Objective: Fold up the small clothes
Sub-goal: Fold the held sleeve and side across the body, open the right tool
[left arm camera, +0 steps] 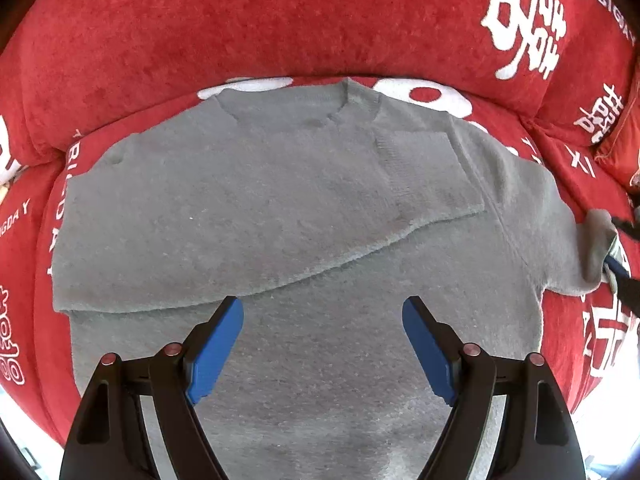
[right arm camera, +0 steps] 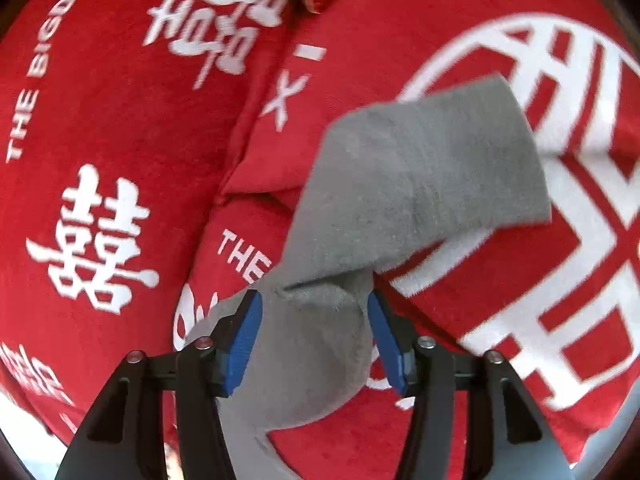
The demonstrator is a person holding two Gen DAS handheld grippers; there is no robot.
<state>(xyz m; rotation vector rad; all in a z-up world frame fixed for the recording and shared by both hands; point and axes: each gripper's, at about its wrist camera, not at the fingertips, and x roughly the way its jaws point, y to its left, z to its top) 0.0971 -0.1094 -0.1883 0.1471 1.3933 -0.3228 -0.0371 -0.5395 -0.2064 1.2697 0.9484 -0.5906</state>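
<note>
The left gripper (left arm camera: 322,312) hangs wide open, holding nothing, above the sweater (left arm camera: 280,208). The sleeve (right arm camera: 400,184) lies between the right gripper's (right arm camera: 315,304) half-parted jaws; whether the pads grip it cannot be told.

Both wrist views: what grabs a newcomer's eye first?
The grey sweater spread across the middle of the left wrist view, one sleeve already folded over its chest. Around it, the red sofa cover with bold white characters and lettering fills both views. In the right wrist view, the other sleeve lies twisted between the parted blue pads of the right hand-held gripper.
</note>
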